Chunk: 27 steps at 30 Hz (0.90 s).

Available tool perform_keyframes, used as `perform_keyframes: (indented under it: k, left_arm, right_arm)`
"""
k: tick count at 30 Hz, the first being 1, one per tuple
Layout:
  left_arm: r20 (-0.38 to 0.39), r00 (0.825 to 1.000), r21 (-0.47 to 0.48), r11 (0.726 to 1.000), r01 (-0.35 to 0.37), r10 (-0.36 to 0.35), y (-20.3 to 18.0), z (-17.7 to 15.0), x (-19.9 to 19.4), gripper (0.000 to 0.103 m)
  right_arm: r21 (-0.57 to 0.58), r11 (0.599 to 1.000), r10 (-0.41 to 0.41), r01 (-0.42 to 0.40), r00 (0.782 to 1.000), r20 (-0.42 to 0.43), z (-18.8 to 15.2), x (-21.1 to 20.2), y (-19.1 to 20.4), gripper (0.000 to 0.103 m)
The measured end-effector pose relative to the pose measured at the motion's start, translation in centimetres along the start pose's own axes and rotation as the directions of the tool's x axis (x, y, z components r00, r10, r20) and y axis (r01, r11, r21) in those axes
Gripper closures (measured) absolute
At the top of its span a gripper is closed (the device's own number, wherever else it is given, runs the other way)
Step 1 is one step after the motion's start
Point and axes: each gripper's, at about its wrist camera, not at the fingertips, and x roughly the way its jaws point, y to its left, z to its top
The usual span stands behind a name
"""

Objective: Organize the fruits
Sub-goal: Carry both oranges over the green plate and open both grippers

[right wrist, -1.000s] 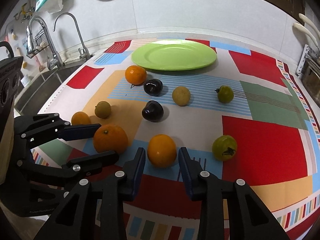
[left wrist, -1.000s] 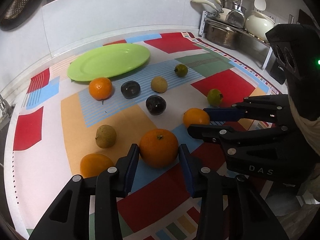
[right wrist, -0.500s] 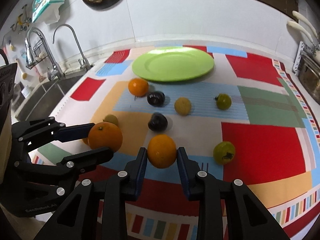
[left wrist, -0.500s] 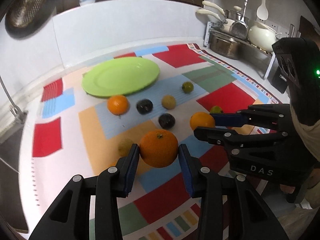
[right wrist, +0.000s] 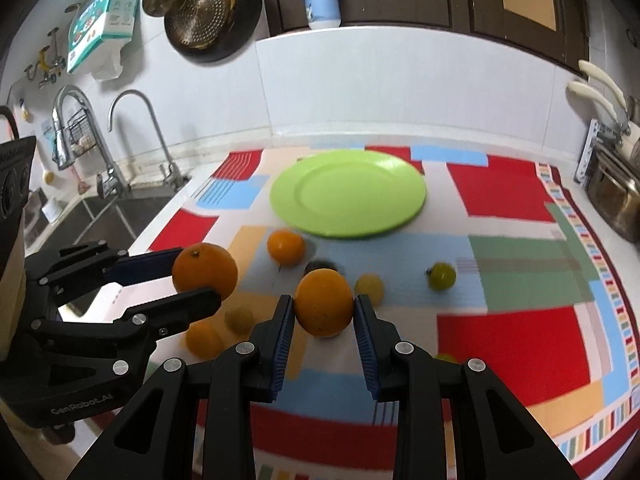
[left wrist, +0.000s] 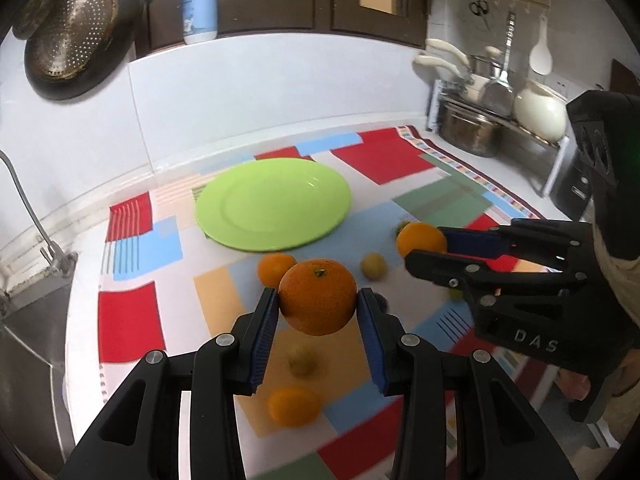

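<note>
Left wrist view: the big orange (left wrist: pixel 318 297) is pinched between the blue pads of the left gripper (left wrist: pixel 318 312) and now hangs clear above the patchwork cloth (left wrist: pixel 128 320), where a second ago it sat on the cloth between open fingers; it hangs on the near side of the green plate (left wrist: pixel 272 204). To its right, the right gripper (left wrist: pixel 430 246) clamps a smaller orange (left wrist: pixel 420 238), likewise raised off the cloth since a second ago, level with the plate's near right edge. In the right wrist view that smaller orange (right wrist: pixel 324 303) sits tight between the right gripper (right wrist: pixel 324 312) pads, in front of the green plate (right wrist: pixel 348 194), and the left gripper (right wrist: pixel 200 272) carries the big orange (right wrist: pixel 205 266) off to the plate's near left. On the cloth in front of the plate lie a loose orange (right wrist: pixel 285 247), a dark plum (right wrist: pixel 320 267), a yellow fruit (right wrist: pixel 370 288), a green fruit (right wrist: pixel 442 275) and two blurred fruits further this way. Left of the plate stand a sink (right wrist: pixel 100 220) and taps (right wrist: pixel 156 136); a colander (right wrist: pixel 212 8) hangs on the white wall behind it, and pots (left wrist: pixel 472 128) stand to its right.
</note>
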Motion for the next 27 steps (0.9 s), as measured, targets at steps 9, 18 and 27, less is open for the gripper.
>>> perform_keyframes:
  k: [9, 18, 27]
  left_arm:
    - [-0.006, 0.999, -0.033, 0.998, -0.044, 0.044, 3.0, 3.5, 3.4, 0.063]
    - [-0.070, 0.998, -0.074, 0.997, -0.015, 0.010, 5.7, 6.8, 7.9, 0.063]
    - [-0.179, 0.984, -0.092, 0.996, -0.008, -0.008, 6.8, 7.4, 13.1, 0.063]
  right_arm:
    - [-0.017, 1.000, -0.005, 0.005, 1.000, -0.001, 4.9, 3.0, -1.1, 0.071]
    - [-0.027, 0.999, 0.034, -0.037, 0.996, -0.079, 9.3, 7.8, -2.1, 0.071]
    - [-0.004, 0.998, 0.054, -0.056, 0.977, -0.205, 10.7, 13.5, -3.4, 0.071]
